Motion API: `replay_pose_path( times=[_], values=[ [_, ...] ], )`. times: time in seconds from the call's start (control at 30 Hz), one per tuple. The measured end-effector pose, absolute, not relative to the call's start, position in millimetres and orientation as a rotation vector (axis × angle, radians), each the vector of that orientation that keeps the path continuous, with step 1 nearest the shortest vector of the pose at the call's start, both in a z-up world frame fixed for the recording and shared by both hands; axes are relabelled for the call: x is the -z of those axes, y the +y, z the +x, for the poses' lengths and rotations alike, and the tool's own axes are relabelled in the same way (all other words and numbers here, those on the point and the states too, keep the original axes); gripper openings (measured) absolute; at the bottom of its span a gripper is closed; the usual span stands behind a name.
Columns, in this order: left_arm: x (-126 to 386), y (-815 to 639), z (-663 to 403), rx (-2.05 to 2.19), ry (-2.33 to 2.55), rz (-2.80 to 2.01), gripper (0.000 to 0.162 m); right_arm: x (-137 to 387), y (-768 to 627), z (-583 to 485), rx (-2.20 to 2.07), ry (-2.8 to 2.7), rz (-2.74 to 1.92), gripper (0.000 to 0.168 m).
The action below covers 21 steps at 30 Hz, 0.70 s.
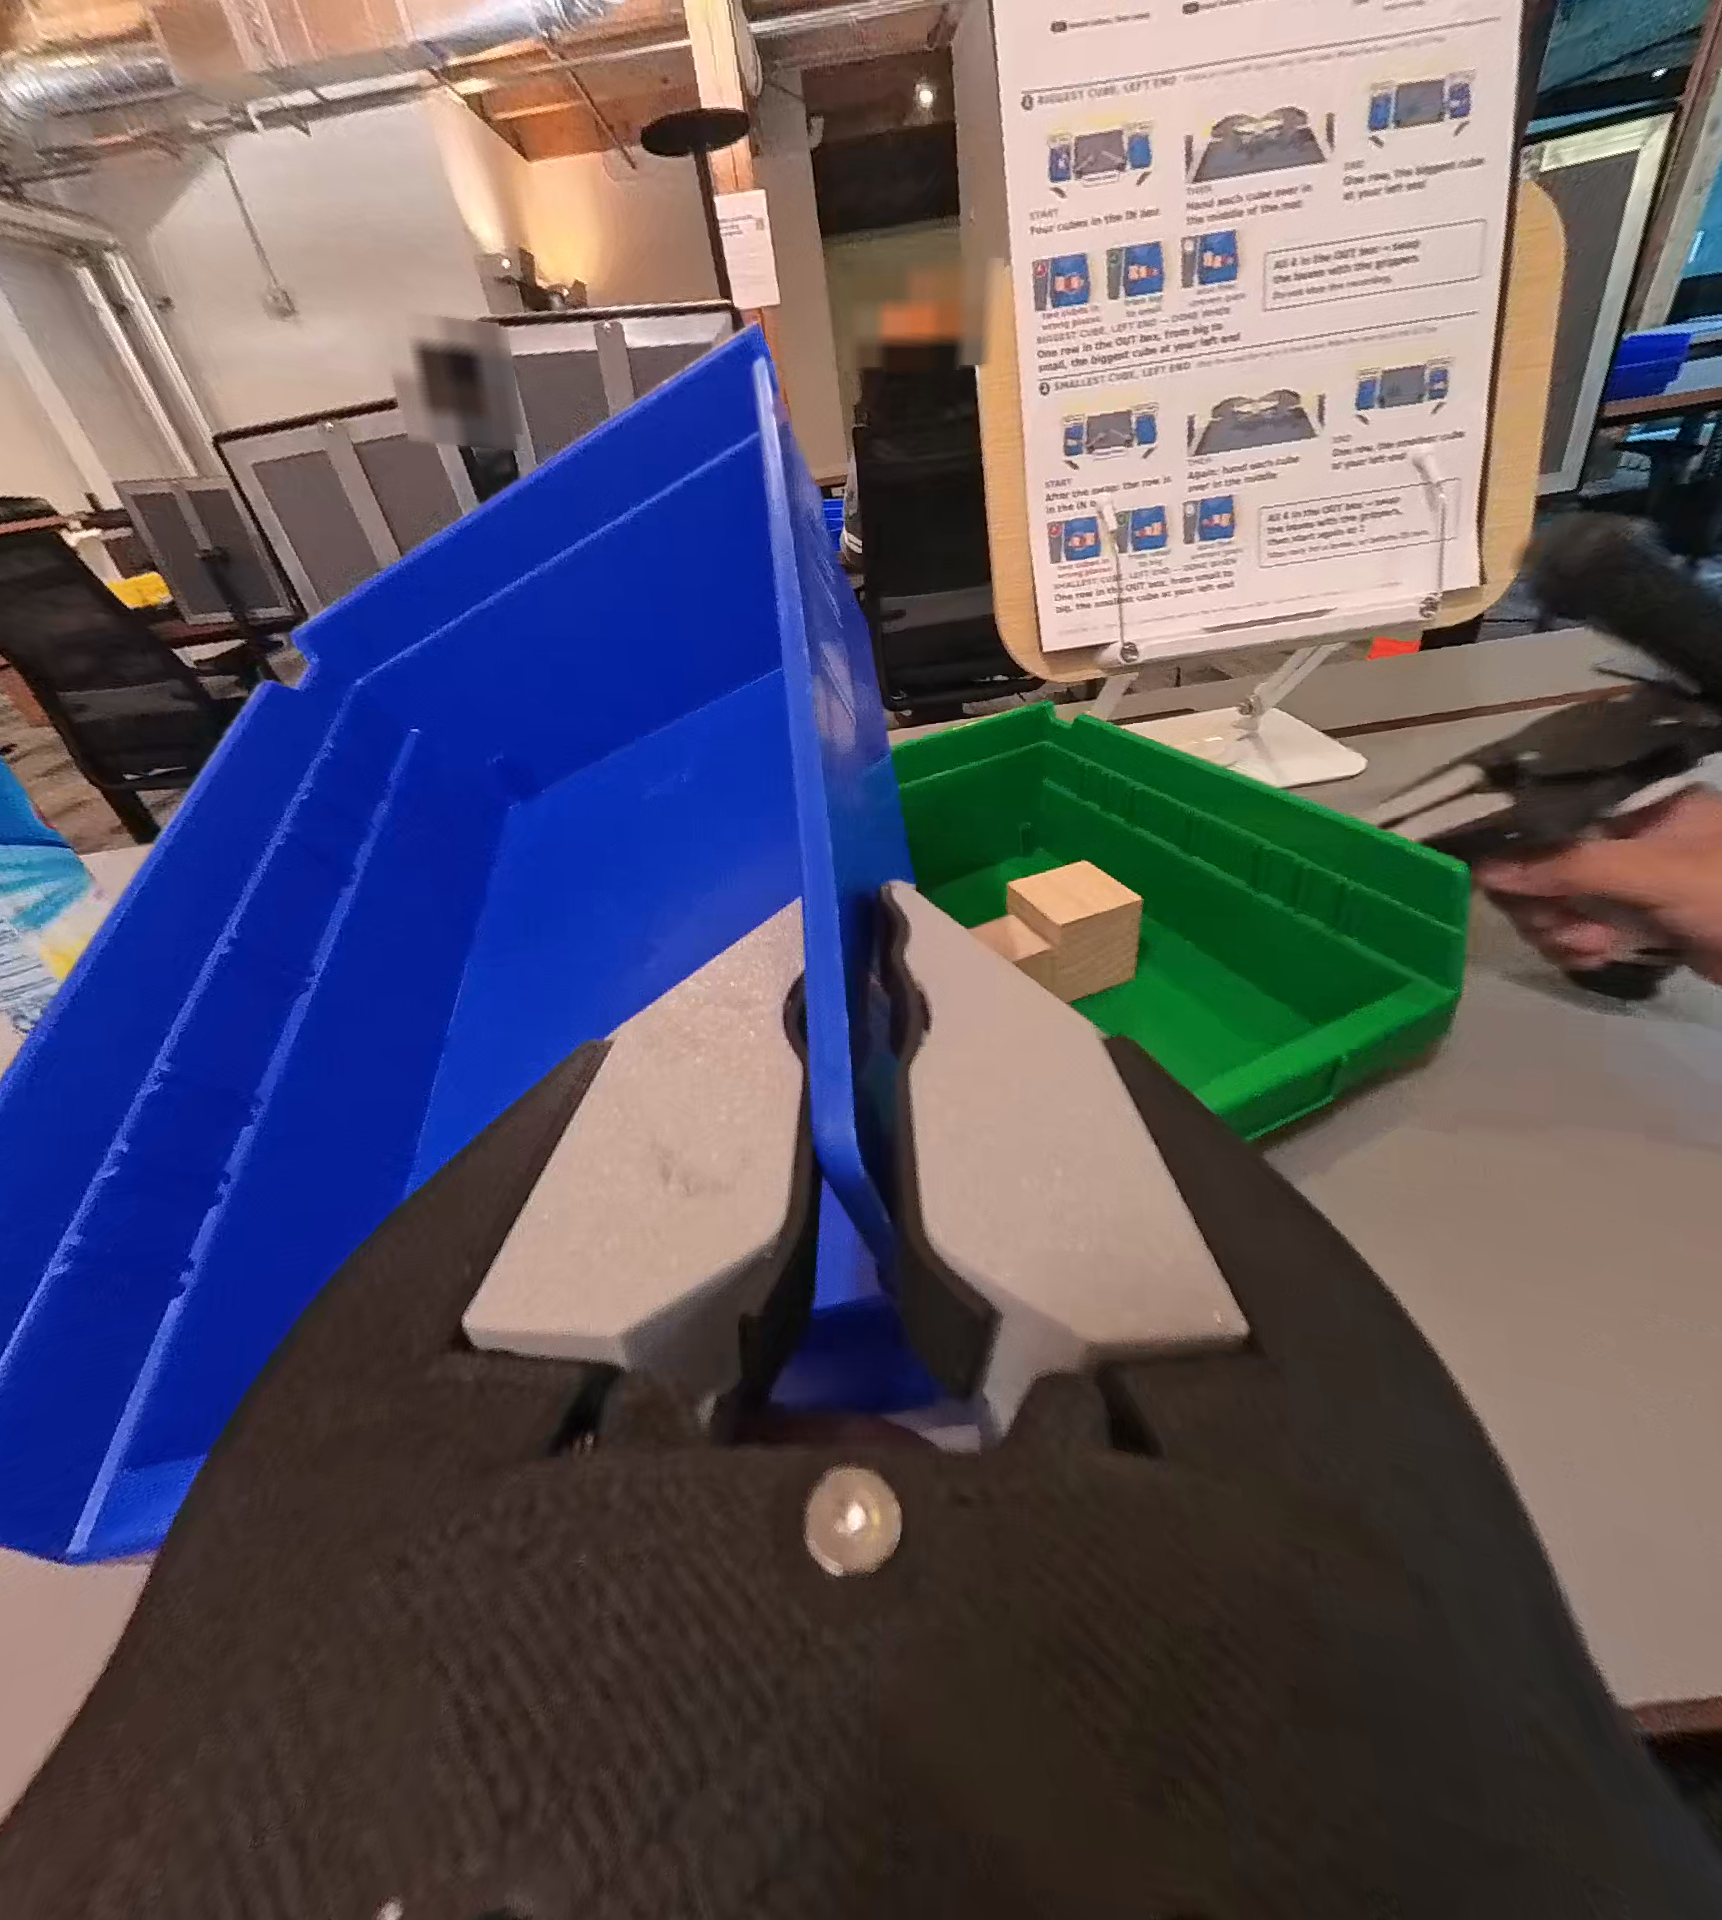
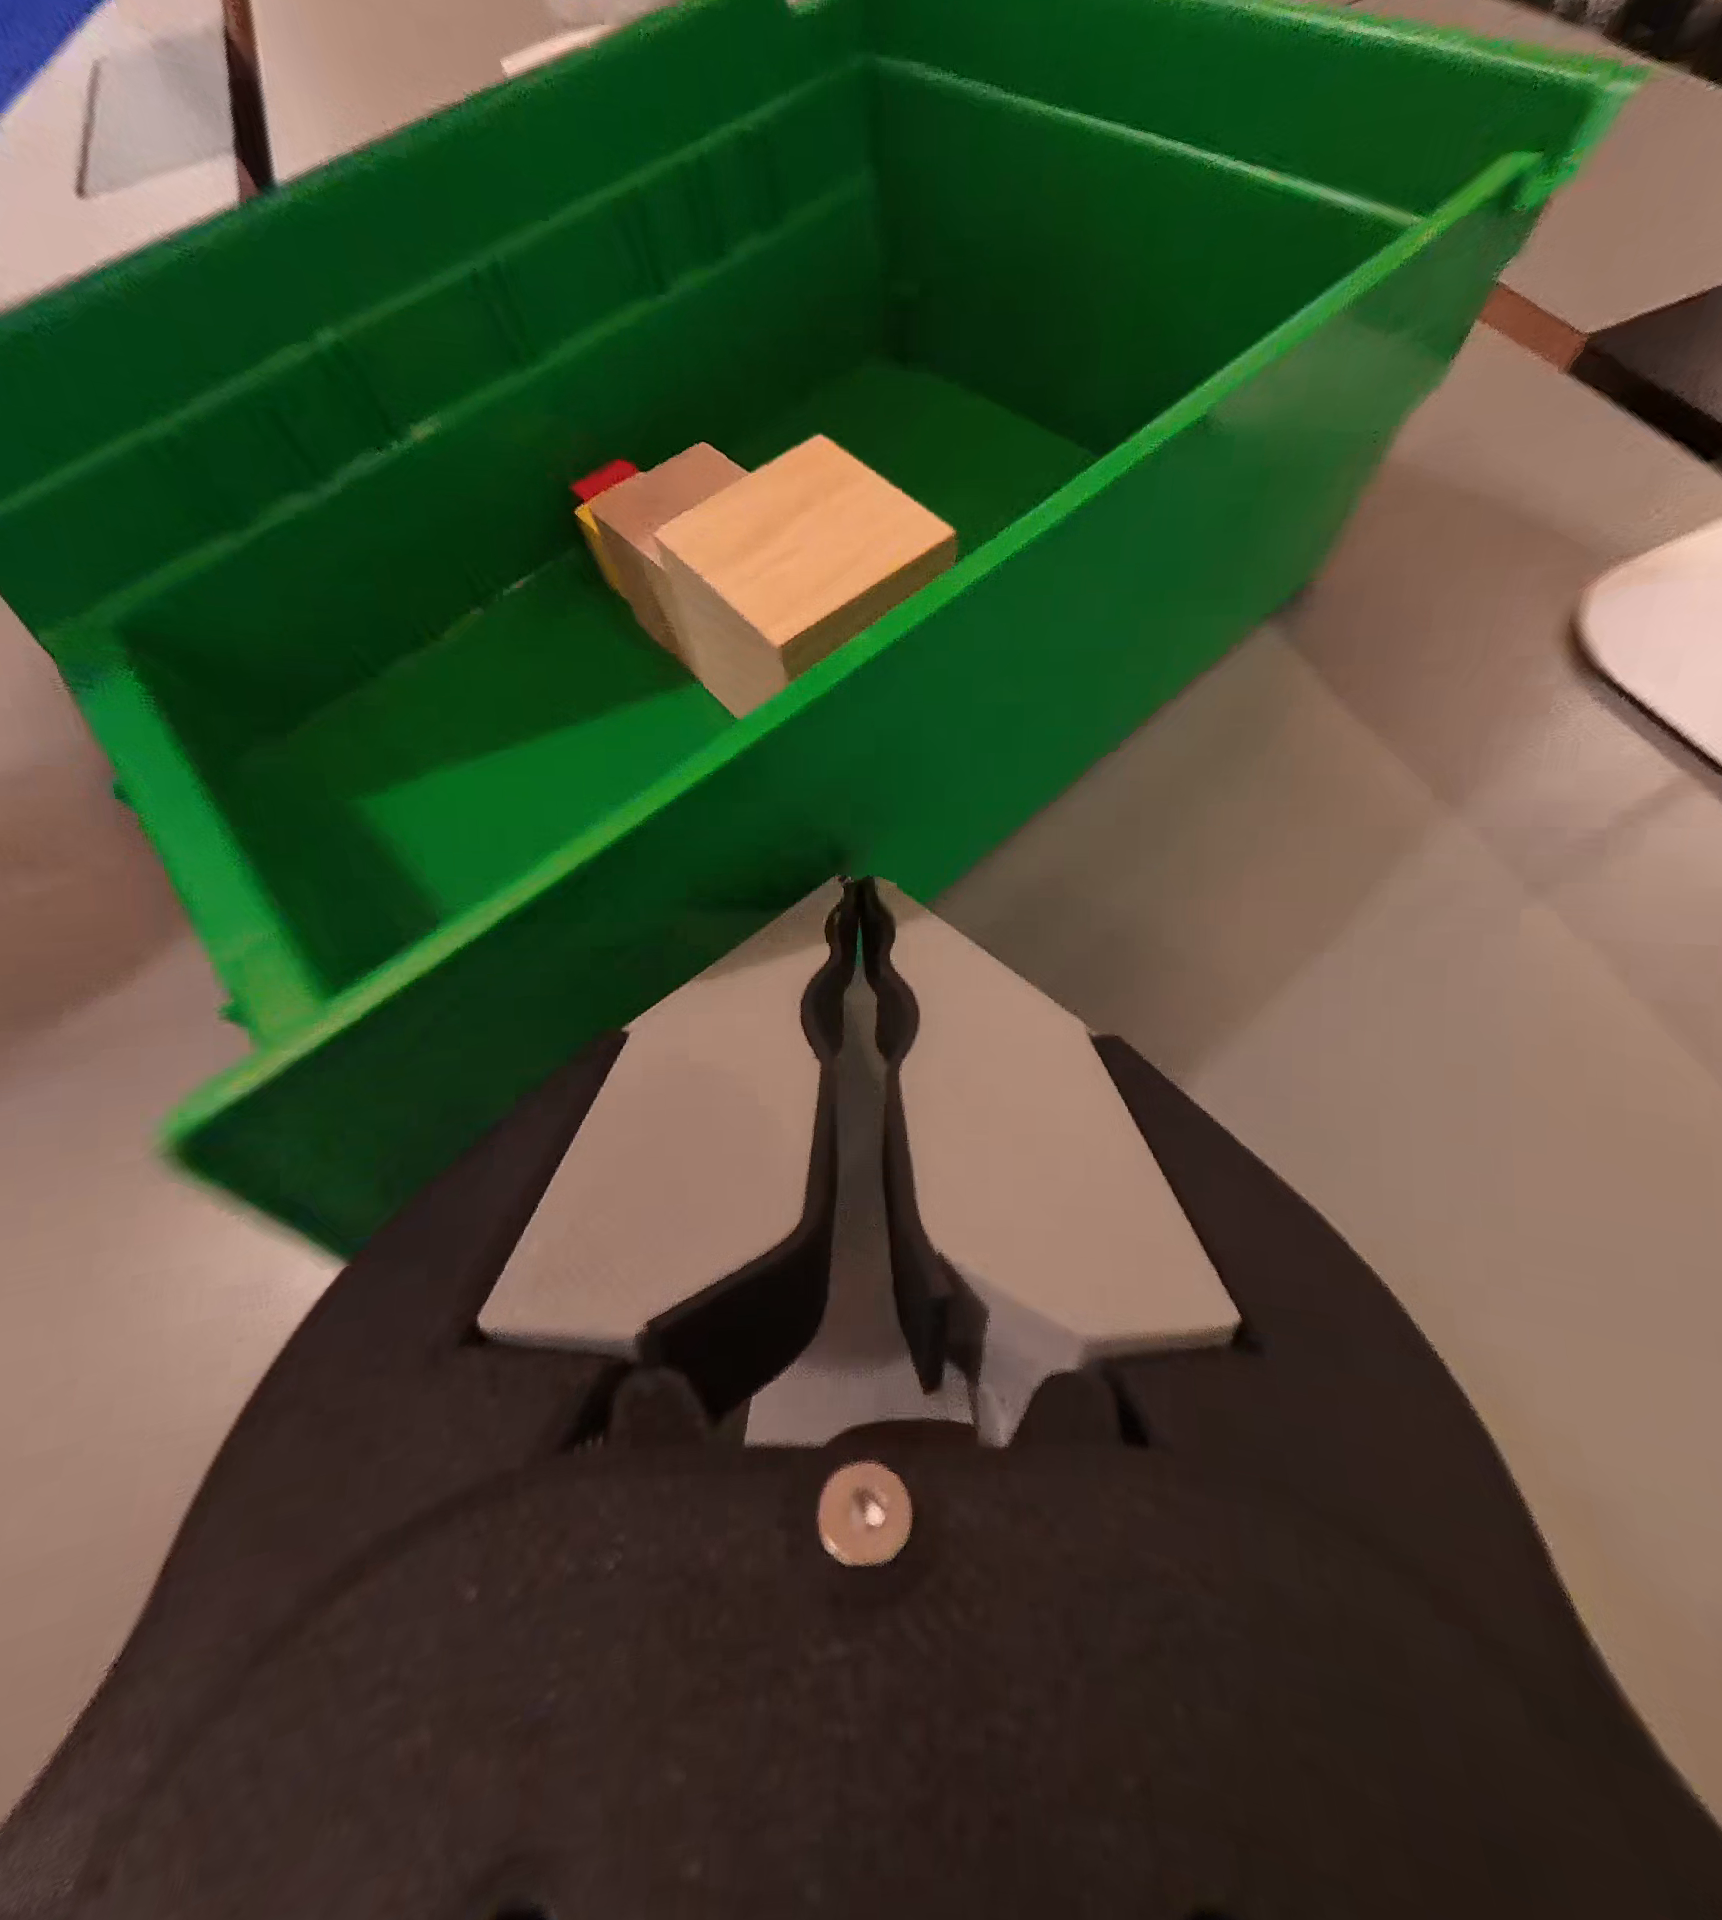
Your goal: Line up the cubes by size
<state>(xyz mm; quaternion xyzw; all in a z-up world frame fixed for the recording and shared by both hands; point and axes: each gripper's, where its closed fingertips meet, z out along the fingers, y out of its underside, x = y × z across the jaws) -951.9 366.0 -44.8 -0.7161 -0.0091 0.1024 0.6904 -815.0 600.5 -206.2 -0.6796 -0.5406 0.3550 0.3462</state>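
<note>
The left gripper (image 1: 852, 1039) pinches the tipped blue bin's (image 1: 483, 935) wall; it could slip and bang the worktop (image 1: 1522, 1299). The right gripper (image 2: 859, 914), pressed together, holds nothing and could bump the green bin (image 2: 940, 790), messing up the cubes (image 2: 784, 561).

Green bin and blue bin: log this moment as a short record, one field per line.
blue bin: tilted up, wall clamped by left tool
blue bin contents: none visible
green bin: on the grey table
green bin contents: row of four cubes, big wooden cube nearest, then grey cube, yellow cube, red cube
right tool: shut, empty, at green bin's near wall
</note>
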Motion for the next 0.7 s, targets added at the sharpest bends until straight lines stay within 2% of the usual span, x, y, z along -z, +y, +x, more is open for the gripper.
replay_pose_path(
  times=[0.17,0.27,0.47,0.7],
  values=[
    [45,367,-948,-0.275,-0.008,-1.612,0.003,217,584,-880,-0.878,-1.463,-1.768,0.0],
    [39,360,-940,-0.268,0.021,-1.601,0.003,199,584,-874,-0.82,-1.458,-1.753,0.0],
    [42,356,-868,-0.221,0.235,-1.62,0.003,155,568,-772,-0.808,-1.491,-1.686,0.005],
    [63,378,-709,0.051,0.614,-1.61,0.003,88,560,-620,-0.74,-1.289,-1.606,0.008]
  ],
)
